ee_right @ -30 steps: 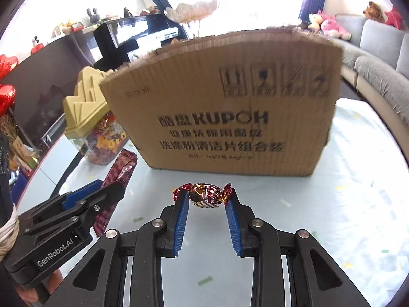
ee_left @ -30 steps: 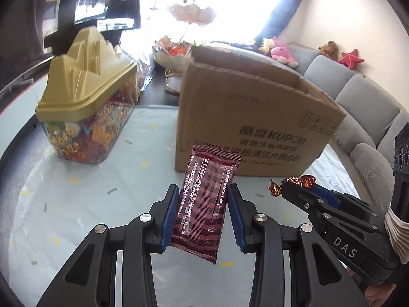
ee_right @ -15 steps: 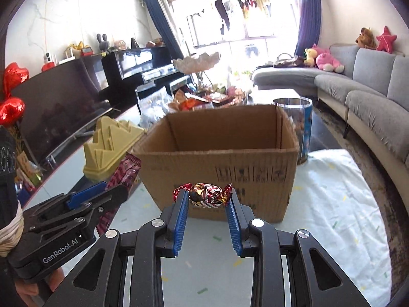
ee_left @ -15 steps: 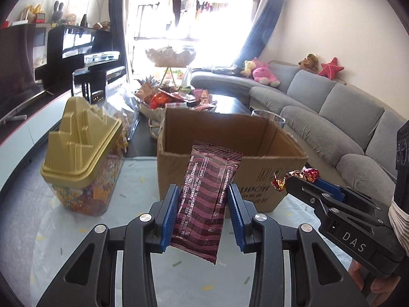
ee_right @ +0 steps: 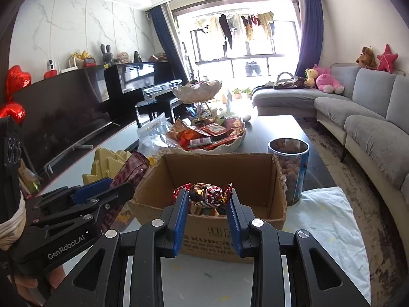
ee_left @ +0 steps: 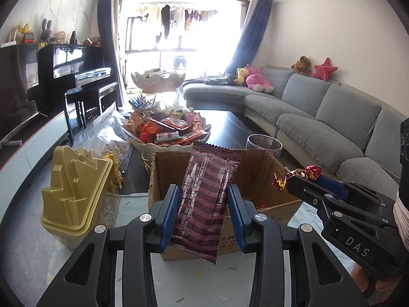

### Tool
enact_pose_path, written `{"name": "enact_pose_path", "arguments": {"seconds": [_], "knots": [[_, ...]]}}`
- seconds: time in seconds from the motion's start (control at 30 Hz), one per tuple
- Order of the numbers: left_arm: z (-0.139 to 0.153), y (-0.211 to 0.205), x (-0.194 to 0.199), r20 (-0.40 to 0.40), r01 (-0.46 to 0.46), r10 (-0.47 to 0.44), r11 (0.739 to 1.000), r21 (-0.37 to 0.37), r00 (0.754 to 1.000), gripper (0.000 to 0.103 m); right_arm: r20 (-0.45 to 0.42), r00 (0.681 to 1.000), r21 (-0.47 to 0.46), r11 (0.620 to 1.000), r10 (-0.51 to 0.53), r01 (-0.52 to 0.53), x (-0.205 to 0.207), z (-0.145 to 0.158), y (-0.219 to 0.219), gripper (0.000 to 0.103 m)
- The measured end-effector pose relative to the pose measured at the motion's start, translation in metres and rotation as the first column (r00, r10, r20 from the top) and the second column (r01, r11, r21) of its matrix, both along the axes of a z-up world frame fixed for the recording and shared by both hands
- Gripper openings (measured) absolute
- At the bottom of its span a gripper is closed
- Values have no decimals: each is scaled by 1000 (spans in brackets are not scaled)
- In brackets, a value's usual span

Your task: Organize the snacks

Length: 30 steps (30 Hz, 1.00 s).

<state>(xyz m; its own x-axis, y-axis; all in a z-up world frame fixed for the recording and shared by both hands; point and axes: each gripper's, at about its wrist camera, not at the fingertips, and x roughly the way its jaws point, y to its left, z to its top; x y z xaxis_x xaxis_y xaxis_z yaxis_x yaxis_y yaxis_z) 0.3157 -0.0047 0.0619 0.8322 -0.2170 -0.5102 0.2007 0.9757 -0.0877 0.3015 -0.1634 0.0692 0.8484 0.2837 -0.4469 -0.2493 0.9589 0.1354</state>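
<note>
My left gripper is shut on a maroon snack packet, held upright above the near wall of an open cardboard box. My right gripper is shut on a foil-wrapped candy, held over the near edge of the same box. Some wrapped snacks lie inside the box. The right gripper with the candy shows at the right of the left wrist view. The left gripper with the packet shows at the left of the right wrist view.
A clear jar with a gold lid stands left of the box. A tall can of snacks stands at its right rear. Behind is a white tiered bowl of packets. A white cloth covers the table.
Both grippers have risen and tilted up with their snacks. The view went from the box's front wall to looking over its rim into the inside.
</note>
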Motion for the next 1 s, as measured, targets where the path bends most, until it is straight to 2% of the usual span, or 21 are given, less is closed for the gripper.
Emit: {"name": "enact_pose_path", "arguments": {"seconds": [0.3,0.67,0.83,0.87,0.97,1.0], "knots": [[3,-4,38,-44,-2,2,1000,6,999,38,-32,999,-39,999,-7,5,36,10,1,31],[-14,-4,77,-132,-28,30,999,15,991,38,-90,996,-101,995,-22,13,72,3,3,31],[-19,-7,85,-148,-40,45,999,34,988,44,-121,992,-128,992,-34,18,84,-4,2,32],[-19,-6,85,-144,-48,53,998,37,988,45,-127,991,-135,991,-39,22,85,-6,2,35],[-18,-5,79,-134,-59,66,997,54,989,57,-133,989,-141,989,-61,42,83,-8,-1,53],[-17,-6,76,-129,-65,72,996,63,989,59,-127,990,-144,988,-69,50,81,-7,-2,54]]}}
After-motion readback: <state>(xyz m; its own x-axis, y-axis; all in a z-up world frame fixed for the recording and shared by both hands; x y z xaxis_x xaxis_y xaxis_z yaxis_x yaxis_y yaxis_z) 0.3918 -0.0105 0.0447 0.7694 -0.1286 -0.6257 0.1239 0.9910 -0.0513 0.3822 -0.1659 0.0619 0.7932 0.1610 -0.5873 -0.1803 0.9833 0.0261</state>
